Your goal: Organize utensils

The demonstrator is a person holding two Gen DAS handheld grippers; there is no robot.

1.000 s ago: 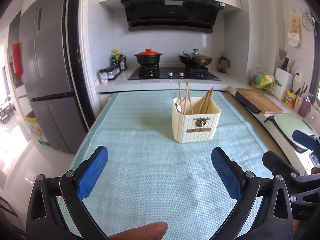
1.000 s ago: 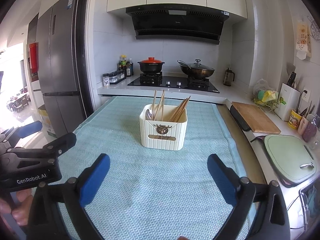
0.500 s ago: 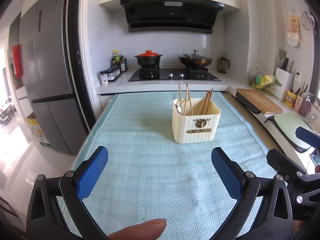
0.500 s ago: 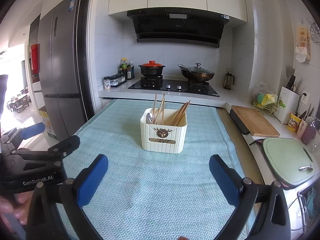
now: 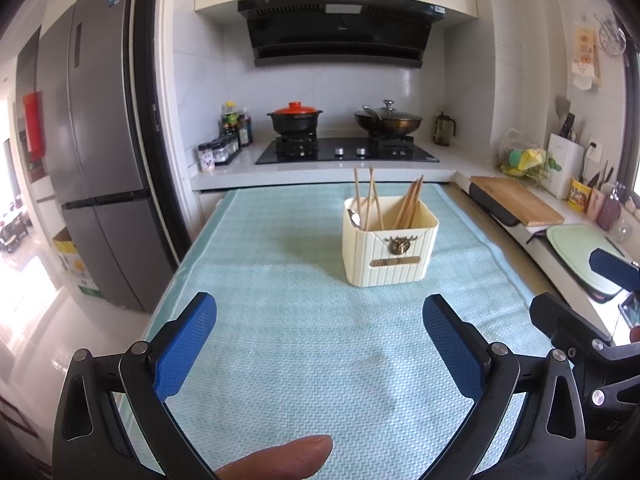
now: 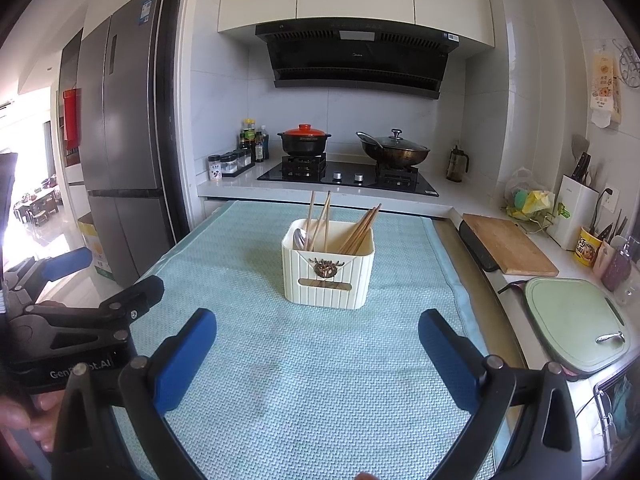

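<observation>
A cream utensil holder (image 5: 390, 246) stands upright on the pale green table mat (image 5: 300, 300); it also shows in the right wrist view (image 6: 327, 270). Wooden chopsticks (image 5: 408, 204) and a metal spoon (image 5: 354, 218) stand inside it. My left gripper (image 5: 320, 340) is open and empty, well short of the holder. My right gripper (image 6: 318, 354) is open and empty, also short of the holder. Each gripper shows at the edge of the other's view: the right one (image 5: 580, 332) and the left one (image 6: 80, 316).
A stove (image 5: 346, 152) with a red-lidded pot (image 5: 295, 118) and a wok (image 5: 388, 122) sits behind the table. A fridge (image 5: 92, 160) stands at the left. A wooden cutting board (image 6: 506, 248) and a green board (image 6: 572, 320) lie on the right counter.
Both grippers have drawn back and risen slightly, so the holder looks a little farther away. Both stay open and empty.
</observation>
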